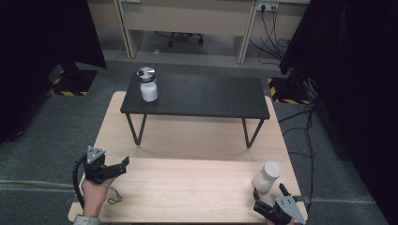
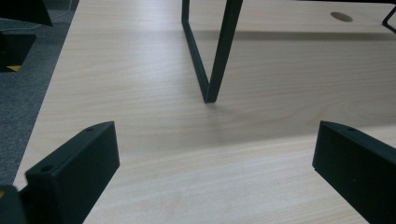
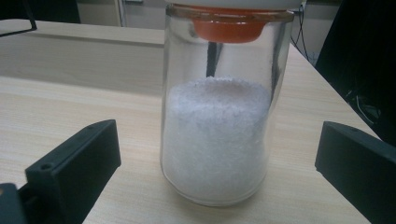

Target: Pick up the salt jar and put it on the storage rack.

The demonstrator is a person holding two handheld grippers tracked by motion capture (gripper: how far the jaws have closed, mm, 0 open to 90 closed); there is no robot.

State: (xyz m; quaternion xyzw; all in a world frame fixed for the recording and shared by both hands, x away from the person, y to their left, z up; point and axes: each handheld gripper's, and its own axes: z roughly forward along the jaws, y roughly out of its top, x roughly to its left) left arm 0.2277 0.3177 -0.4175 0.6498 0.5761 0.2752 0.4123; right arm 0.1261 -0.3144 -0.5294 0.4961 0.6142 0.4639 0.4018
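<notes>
Right gripper [image 3: 217, 158] jaws apart either side of upright glass jar [image 3: 219, 112], left gripper [image 2: 215, 163] jaws apart over bare table [image 2: 140, 93]

Light wood counter [image 1: 187, 187]. Small black table [image 1: 206, 96] stands on it, thin metal legs. Grey carpet floor [image 1: 47, 126]. Black curtains [image 1: 42, 42] both sides. Wall plug [image 1: 266, 6], cables hanging down.
</notes>
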